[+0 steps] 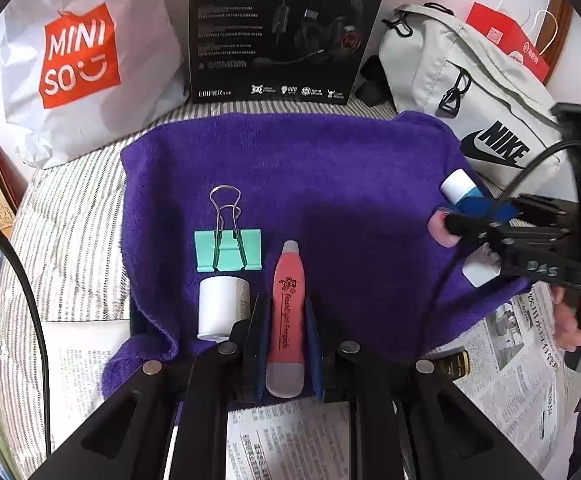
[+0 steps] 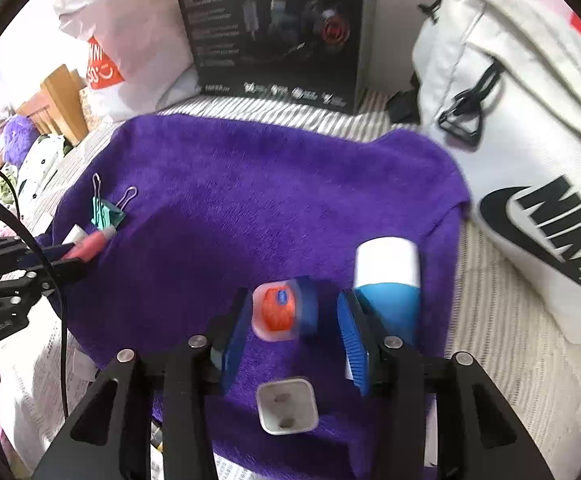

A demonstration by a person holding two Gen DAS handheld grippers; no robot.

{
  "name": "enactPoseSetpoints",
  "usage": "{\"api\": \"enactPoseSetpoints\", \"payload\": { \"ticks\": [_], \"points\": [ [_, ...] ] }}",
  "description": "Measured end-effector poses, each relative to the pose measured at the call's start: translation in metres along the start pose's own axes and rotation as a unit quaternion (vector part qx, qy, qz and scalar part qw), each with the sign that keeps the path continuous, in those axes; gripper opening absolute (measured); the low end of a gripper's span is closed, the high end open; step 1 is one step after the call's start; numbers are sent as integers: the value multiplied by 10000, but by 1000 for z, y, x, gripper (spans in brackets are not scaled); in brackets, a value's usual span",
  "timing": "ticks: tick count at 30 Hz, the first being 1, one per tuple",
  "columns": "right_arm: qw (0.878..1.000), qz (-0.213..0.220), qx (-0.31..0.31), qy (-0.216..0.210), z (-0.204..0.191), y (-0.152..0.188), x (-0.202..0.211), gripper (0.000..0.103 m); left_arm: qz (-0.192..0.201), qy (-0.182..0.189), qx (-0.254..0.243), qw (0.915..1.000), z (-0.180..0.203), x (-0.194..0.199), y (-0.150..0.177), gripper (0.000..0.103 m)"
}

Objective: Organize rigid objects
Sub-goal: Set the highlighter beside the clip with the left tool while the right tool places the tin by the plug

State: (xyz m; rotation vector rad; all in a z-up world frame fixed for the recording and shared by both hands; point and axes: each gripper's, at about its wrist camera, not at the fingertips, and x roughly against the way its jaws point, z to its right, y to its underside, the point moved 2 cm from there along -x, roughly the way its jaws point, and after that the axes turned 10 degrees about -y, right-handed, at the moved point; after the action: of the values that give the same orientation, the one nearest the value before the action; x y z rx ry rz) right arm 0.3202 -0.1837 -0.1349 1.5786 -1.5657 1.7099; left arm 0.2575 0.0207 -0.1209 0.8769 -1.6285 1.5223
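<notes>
- Left wrist view: the left gripper (image 1: 286, 320) rises from the bottom edge and points steeply down at the purple towel (image 1: 330, 168). Its jaws are pinched on a pink earpick pen (image 1: 286, 312), which runs lengthwise between the blue pads with its tip toward the centre of the frame.
- Just left of that tip lie a mint binder clip (image 1: 228, 250) and, below it, a white cylinder (image 1: 218, 306), both on the towel.
- At the right edge a hand (image 1: 570, 316) holds the right gripper (image 1: 456, 222), which reaches leftward over the towel's right margin. A small pink case (image 1: 444, 232) sits at its fingertips, with a blue-and-white tube (image 1: 460, 188) just above.
- Right wrist view: the right gripper (image 2: 294, 332) enters from the bottom, tilted down at the towel (image 2: 250, 200). Its jaws stand partly spread; the small pink case (image 2: 276, 312) with an orange centre lies between them. Motion blur hides whether the pads press it.
- The blue-and-white tube (image 2: 386, 280) lies just outside the right finger; a white charger plug (image 2: 288, 406) lies lower, between the fingers.
- At the left edge, the left gripper (image 2: 66, 260) pinches the pink earpick pen (image 2: 88, 246) beside the mint binder clip (image 2: 104, 214).
</notes>
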Motion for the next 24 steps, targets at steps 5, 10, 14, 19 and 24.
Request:
{"api": "enactPoseSetpoints", "payload": {
  "ticks": [5,10,14,19,24],
  "points": [
    [9998,174,-78,21,1,5,19,45,-73,-81,-12,9999,1,-12,-3,17],
    [9993,347,-116,75,0,13,40,45,-107,-189,-25,9998,0,-18,-8,17],
    [9986,495,-185,62,-2,20,55,45,-126,-263,-103,9995,2,-21,-6,17],
    [9980,574,-265,35,-8,36,67,45,-114,-383,-183,9990,5,-22,-2,17],
    [9978,563,-363,26,-11,60,82,45,-172,-292,-84,9994,6,-18,3,27]
  ]
}}
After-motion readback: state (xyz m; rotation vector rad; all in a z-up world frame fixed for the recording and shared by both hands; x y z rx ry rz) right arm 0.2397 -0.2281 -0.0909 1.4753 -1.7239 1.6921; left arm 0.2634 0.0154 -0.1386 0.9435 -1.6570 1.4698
